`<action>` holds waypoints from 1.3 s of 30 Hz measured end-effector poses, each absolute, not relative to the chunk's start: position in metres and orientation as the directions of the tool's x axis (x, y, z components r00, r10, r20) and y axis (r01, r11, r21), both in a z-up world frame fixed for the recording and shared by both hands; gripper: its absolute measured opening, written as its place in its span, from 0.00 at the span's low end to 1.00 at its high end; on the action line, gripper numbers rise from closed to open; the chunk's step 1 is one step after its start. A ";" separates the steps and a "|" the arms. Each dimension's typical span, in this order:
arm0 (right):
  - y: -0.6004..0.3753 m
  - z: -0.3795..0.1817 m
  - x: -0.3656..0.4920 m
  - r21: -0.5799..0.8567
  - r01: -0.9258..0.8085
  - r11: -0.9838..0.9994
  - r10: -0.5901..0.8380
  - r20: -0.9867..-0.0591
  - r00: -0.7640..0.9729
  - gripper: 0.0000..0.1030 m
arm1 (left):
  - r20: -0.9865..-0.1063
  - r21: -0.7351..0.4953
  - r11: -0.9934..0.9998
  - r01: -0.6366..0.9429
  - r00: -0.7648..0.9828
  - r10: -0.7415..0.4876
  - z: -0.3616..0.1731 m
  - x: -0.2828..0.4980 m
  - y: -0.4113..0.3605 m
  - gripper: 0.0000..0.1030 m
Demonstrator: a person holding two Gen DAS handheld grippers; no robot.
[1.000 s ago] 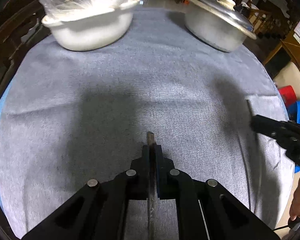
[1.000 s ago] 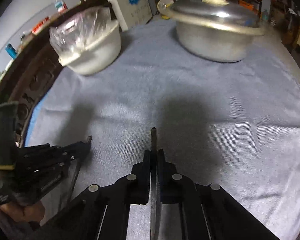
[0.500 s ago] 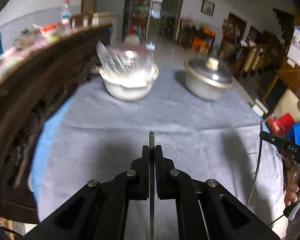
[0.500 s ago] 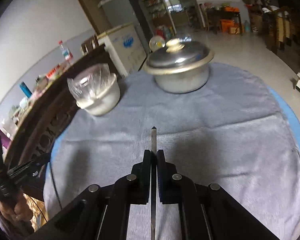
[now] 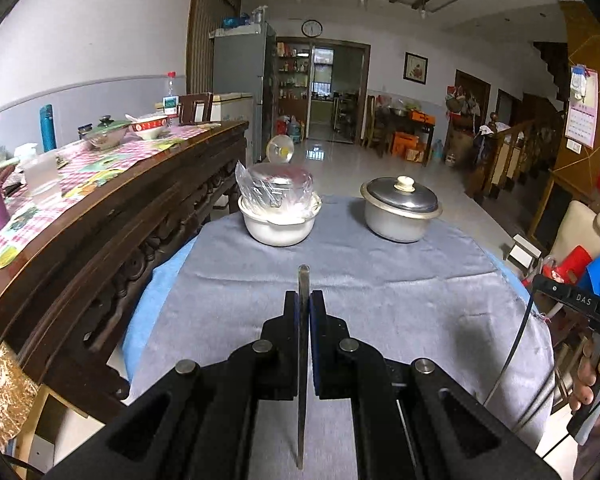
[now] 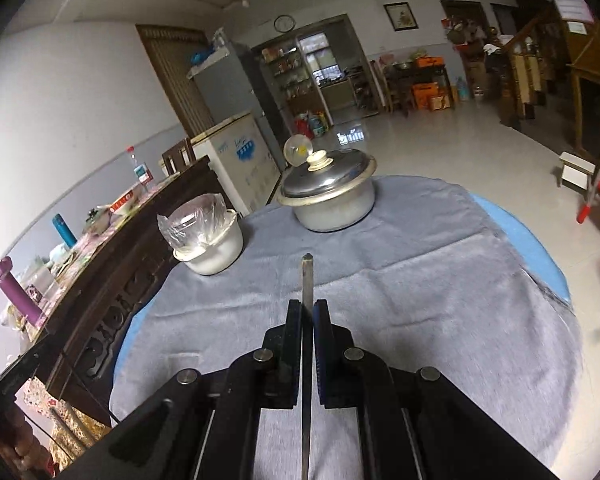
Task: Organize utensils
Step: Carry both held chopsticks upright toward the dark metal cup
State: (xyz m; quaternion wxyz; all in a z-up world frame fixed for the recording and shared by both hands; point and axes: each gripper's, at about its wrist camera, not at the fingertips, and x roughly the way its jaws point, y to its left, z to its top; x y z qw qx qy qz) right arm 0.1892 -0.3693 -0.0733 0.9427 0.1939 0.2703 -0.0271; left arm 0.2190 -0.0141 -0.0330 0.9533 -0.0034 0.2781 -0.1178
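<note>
Two handheld black two-finger tools are raised above a round counter [image 5: 380, 304] covered with a grey fabric cloth, with a blue surface showing at its rim. The left tool [image 5: 304, 312] has its jaws nearly closed, pinching a thin flat metal utensil [image 5: 302, 360] edge-on; its rounded tip sticks out past the fingertips. The right tool [image 6: 308, 320] is likewise narrow, pinching a second slim flat metal utensil [image 6: 307, 280] with a pointed tip. At the far side of the counter sit a white ceramic bowl holding a clear plastic-wrapped item [image 5: 279, 216] on the left and a grey metal pot with a lid and cream knob [image 5: 400, 212] on the right, well apart from both tools. A dark carved wooden sideboard [image 5: 112, 232] stands beside the counter's left edge. In the left view, a hand [image 5: 592, 372] grips the other tool's handle at the far right.
</note>
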 end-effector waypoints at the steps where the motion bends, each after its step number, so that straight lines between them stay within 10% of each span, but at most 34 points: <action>1: -0.369 -0.073 0.184 0.354 0.160 0.922 0.051 -0.518 0.854 0.06 | -0.526 -0.076 0.972 0.223 0.819 -0.229 -0.032 0.214 -0.013 0.05; 39: -0.309 -0.016 0.046 0.290 0.077 0.954 0.028 -0.340 0.940 0.06 | -0.451 -0.070 0.970 0.232 0.860 -0.238 -0.003 0.130 -0.028 0.05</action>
